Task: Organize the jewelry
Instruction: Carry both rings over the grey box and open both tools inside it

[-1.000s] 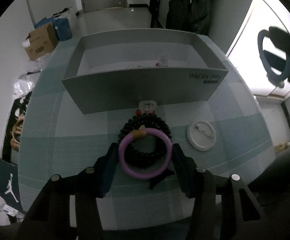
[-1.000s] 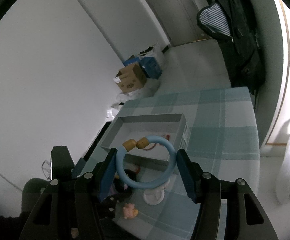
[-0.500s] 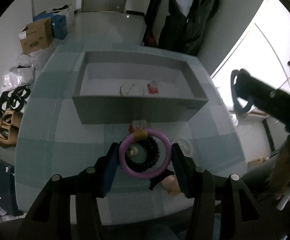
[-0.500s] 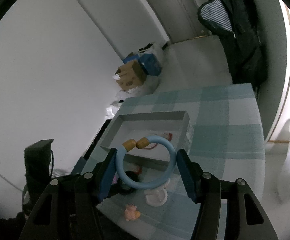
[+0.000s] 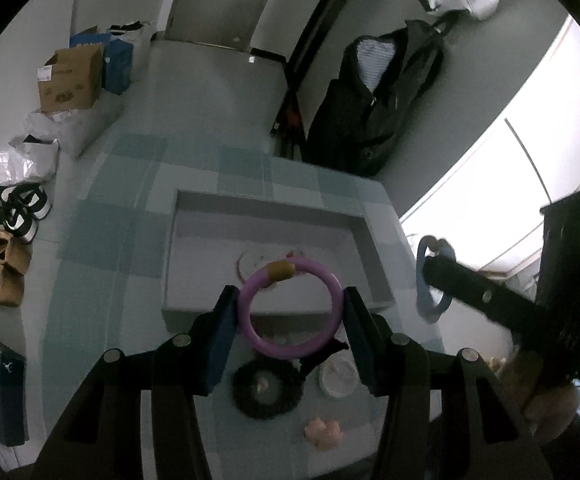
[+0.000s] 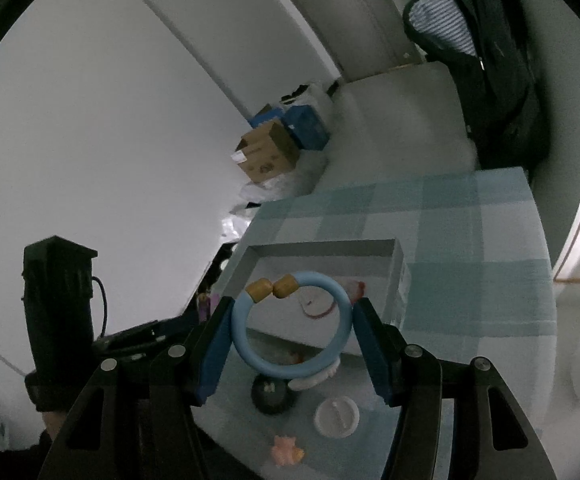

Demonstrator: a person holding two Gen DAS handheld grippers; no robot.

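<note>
Both tongs pinch smooth rings edge-on: left gripper (image 5: 290, 312) the purple bangle (image 5: 290, 307), right gripper (image 6: 292, 328) the blue bangle (image 6: 292, 325). Either probably pops free short of the grey box (image 5: 267, 312) ahead.

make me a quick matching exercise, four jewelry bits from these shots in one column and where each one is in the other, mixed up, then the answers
1. purple ring
2. blue ring
3. black bead bracelet
4. white round disc

A. lying on the checked cloth, right of the dark beads
B. clamped in the left gripper
C. lying on the cloth in front of the grey box
D. clamped in the right gripper

Pairs: 1-B, 2-D, 3-C, 4-A
</note>
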